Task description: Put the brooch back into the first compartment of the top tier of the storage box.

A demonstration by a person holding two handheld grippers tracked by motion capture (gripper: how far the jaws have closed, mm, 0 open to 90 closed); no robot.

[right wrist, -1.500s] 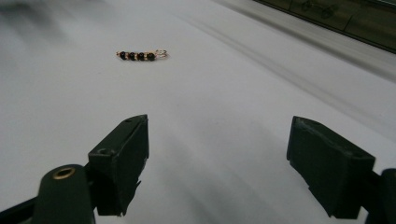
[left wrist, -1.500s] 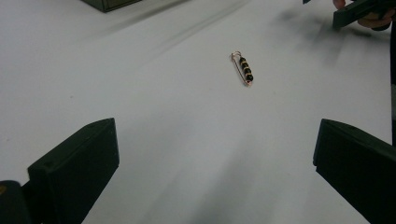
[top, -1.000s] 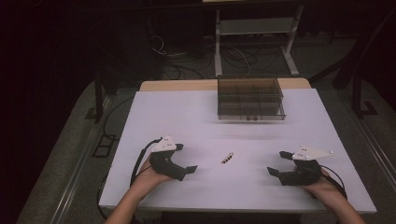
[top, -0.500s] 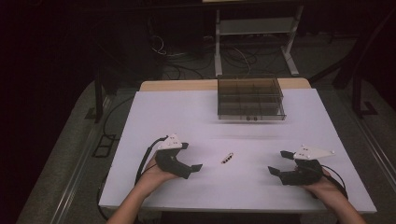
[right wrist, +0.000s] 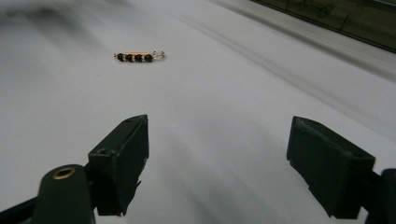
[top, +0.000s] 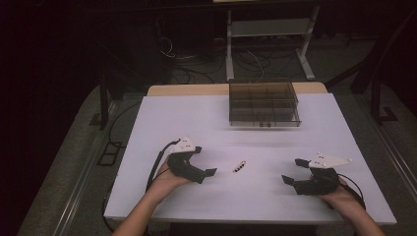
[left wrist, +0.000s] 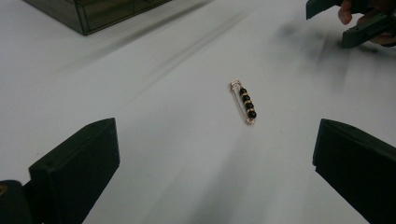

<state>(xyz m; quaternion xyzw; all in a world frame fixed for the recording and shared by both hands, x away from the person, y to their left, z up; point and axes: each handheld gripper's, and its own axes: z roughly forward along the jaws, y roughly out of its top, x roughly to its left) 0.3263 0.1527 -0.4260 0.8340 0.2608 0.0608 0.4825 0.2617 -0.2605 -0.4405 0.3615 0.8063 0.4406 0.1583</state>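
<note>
A small gold safety pin strung with black beads (top: 239,167) lies flat on the white table (top: 206,123), between the two grippers. My left gripper (top: 209,173) sits just left of it, open, jaws pointing at the pin (left wrist: 245,102), nothing between them. My right gripper (top: 290,177) rests farther right near the front edge, also open and empty; the pin (right wrist: 137,57) lies ahead to its left. The right gripper's jaws (left wrist: 355,21) show at the far corner of the left gripper view.
A dark see-through compartment box (top: 263,103) stands at the back middle of the table; its wall (left wrist: 93,11) and edge (right wrist: 345,18) show in the gripper views. Cables and a white metal stand (top: 268,29) lie on the floor behind the table.
My left gripper has slid right and forward toward the pin. The right gripper has barely moved. The pin stays put.
</note>
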